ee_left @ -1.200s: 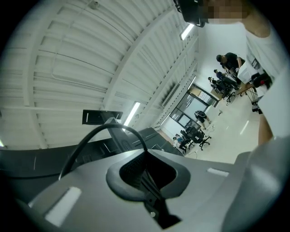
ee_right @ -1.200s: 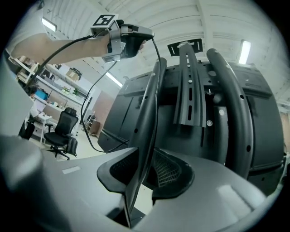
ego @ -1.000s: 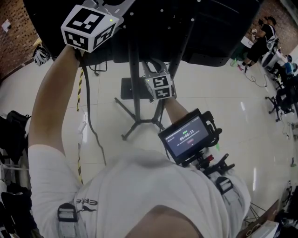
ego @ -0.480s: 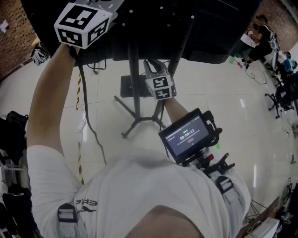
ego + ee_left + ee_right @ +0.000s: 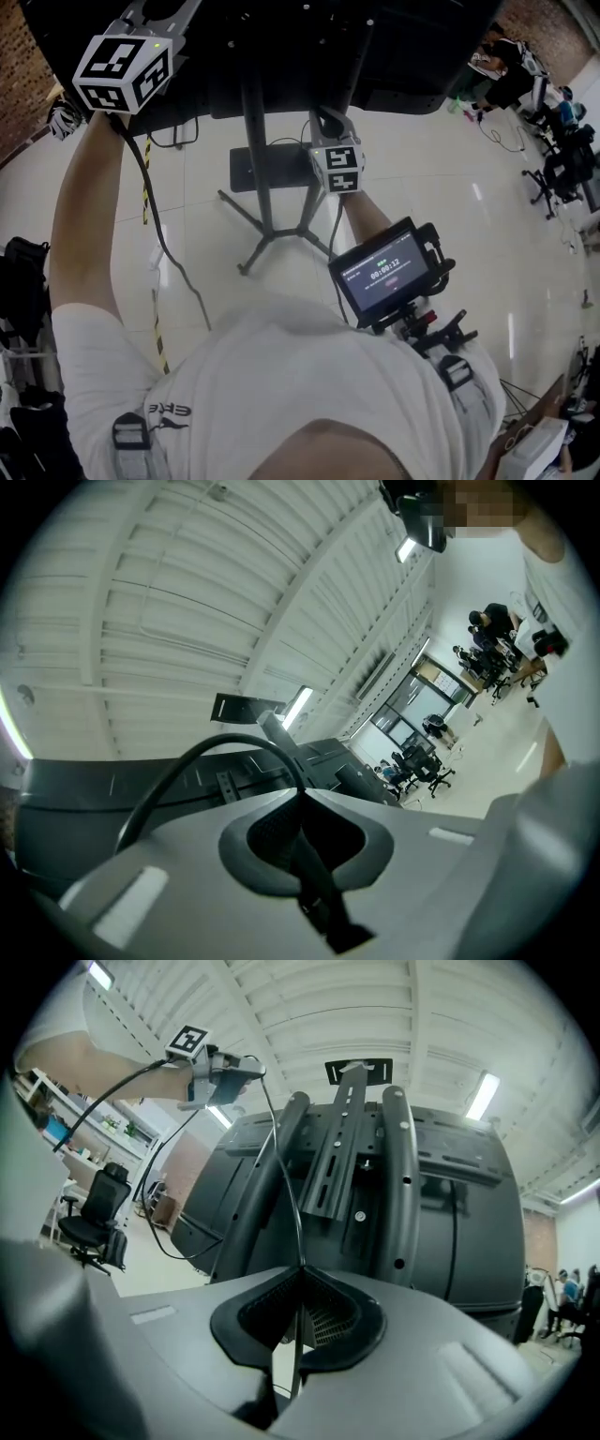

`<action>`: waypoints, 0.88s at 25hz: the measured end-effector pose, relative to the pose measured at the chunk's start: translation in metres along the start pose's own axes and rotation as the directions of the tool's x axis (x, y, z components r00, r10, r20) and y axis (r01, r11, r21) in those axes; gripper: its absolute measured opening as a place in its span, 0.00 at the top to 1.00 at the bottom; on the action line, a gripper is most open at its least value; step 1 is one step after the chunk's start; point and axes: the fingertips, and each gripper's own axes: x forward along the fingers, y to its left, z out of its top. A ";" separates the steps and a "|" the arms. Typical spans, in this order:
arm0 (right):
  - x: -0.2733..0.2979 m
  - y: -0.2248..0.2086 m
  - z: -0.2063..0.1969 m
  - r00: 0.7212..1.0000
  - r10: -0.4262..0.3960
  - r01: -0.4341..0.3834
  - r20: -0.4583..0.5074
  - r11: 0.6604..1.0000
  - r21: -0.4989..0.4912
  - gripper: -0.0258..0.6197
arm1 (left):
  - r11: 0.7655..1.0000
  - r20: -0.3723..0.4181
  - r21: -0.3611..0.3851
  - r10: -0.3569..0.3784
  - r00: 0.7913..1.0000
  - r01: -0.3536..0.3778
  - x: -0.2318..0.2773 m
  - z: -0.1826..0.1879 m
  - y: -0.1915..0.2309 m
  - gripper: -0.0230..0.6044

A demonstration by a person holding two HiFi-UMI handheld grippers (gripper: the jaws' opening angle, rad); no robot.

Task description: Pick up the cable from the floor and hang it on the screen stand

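White T-shirt (image 5: 281,375), buckled straps (image 5: 132,434), grey left claw (image 5: 300,794) and right claw (image 5: 300,1269).

The floor (image 5: 469,216) under me is pale glossy tile that mirrors the lamps, with yellow-and-black striped tape (image 5: 157,328) running along it. A brick wall (image 5: 17,89) stands at my far left. Overhead, a white ribbed ceiling (image 5: 178,583) carries strip lights (image 5: 484,1094) (all switched on). A black office chair (image 5: 91,1218) sits off to one side.

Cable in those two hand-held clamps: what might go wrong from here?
The right gripper has just been closing its jaws onto the cable; that fresh grip may slip. Slack trailing from the left gripper toward the floor could catch the legs of the screen stand or trip the person.
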 end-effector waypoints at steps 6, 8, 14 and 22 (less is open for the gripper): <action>-0.010 -0.044 0.016 0.996 -0.089 0.090 0.023 0.995 -0.033 0.92 | 0.998 -0.007 -0.064 0.022 1.000 -0.022 -0.013 -0.032 0.013 0.94; -0.013 -0.061 0.024 0.992 -0.122 0.124 0.035 0.991 -0.045 0.92 | 0.995 -0.011 -0.094 0.032 0.999 -0.033 -0.018 -0.043 0.015 0.94; -0.024 -0.109 0.057 0.976 -0.207 0.214 0.070 0.972 -0.094 0.92 | 0.987 -0.038 -0.154 0.037 0.999 -0.042 -0.023 -0.074 0.014 0.94; -0.034 -0.154 0.103 0.954 -0.272 0.286 0.123 0.951 -0.116 0.92 | 0.980 -0.036 -0.200 0.011 0.999 -0.018 -0.024 -0.091 0.006 0.94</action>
